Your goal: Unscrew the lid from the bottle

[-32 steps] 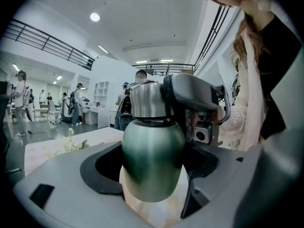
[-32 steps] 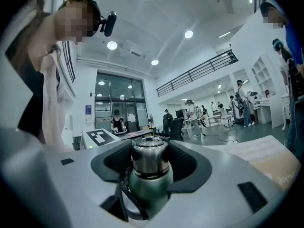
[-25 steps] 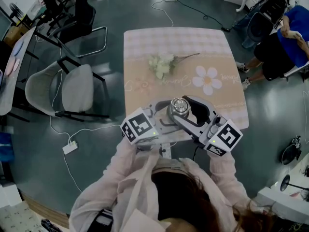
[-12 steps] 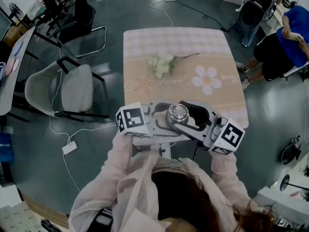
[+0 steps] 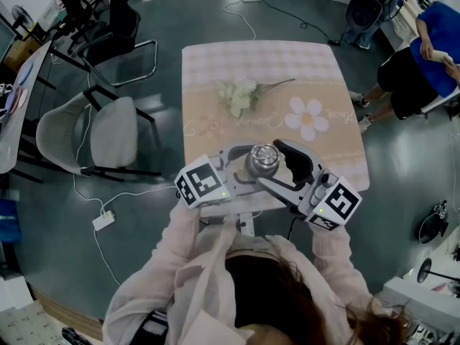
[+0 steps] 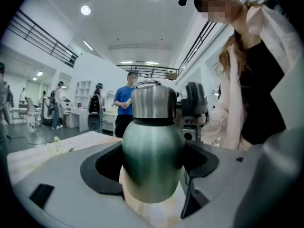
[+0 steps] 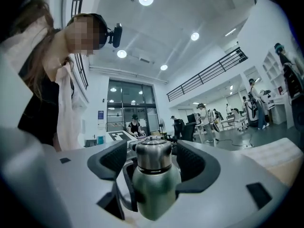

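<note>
- The left gripper (image 6: 153, 163) is clamped on the green bottle (image 6: 152, 179), which stands upright between its pads.
- The right gripper (image 7: 154, 164) has just been opening its jaws. They flank the steel lid (image 7: 153, 156) with gaps on either side, and the lid sits on the bottle.

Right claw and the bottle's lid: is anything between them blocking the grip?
Nothing visible. The lid stands directly between the right claw's jaws, which have just been opening, with a bare gap on each side. The left claw clamps the bottle lower down on its body, clear of the lid.
</note>
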`<state>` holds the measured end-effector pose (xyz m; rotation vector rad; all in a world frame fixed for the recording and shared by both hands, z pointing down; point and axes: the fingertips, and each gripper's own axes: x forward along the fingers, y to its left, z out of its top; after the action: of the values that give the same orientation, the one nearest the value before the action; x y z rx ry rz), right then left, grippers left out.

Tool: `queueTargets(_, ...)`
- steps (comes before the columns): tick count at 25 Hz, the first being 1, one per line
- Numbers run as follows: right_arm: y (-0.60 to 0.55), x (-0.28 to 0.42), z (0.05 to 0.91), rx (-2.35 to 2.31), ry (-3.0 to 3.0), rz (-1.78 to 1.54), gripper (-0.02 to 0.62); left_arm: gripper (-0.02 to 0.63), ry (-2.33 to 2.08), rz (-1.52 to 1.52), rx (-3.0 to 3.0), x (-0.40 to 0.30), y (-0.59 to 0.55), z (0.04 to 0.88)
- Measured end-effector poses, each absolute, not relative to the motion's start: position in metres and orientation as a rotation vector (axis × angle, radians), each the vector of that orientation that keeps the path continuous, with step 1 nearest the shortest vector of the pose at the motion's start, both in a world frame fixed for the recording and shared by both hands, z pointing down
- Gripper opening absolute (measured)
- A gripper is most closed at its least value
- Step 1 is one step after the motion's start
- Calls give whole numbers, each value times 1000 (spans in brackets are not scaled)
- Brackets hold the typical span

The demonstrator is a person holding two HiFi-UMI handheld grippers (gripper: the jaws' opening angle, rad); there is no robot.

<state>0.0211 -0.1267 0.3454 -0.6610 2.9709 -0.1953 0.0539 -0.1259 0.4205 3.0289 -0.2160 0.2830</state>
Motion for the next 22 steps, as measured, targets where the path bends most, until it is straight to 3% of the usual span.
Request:
queueTargets(2,-131,22,347,-718,2973,-185,347,379,-389,314,3018,52,-138,423)
queueTargets(9,-149,28,348,-1036,2882,-131,347,379,-929,362,2910,44,-168,423)
queueTargets(22,-163,18,360,-1332,2866,-101,292,379,-1073,419,2837,45,-166,435)
